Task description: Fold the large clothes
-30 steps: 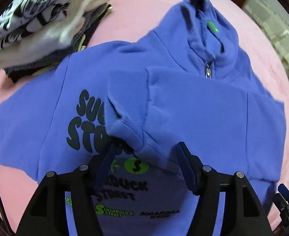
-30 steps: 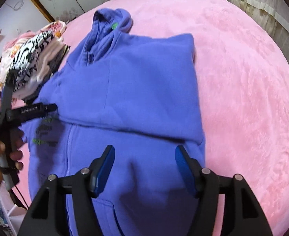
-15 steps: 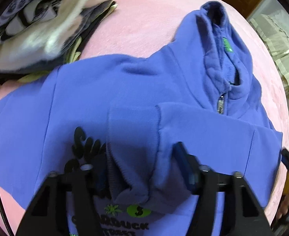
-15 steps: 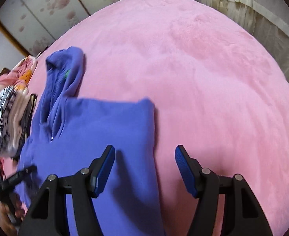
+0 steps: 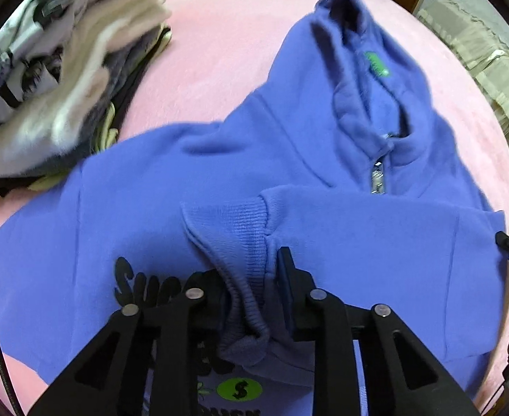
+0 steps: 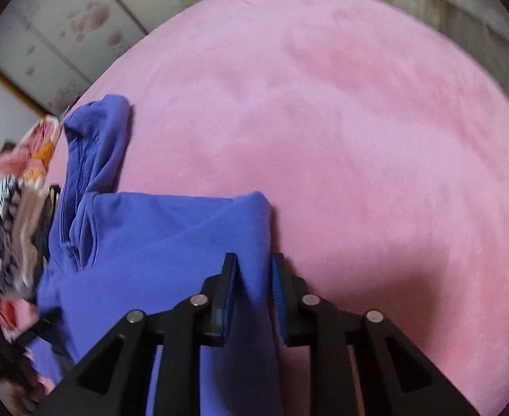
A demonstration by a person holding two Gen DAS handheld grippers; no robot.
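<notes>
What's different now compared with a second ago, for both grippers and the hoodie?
Both grippers' jaws have just been closing on cloth. The left gripper moved in over the ribbed cuff of the folded-over sleeve and now pinches it. The right gripper swung from over the body to the blue hoodie's side edge and clamps that fold. The hoodie still lies flat on the pink blanket; the clothes pile is unmoved.
</notes>
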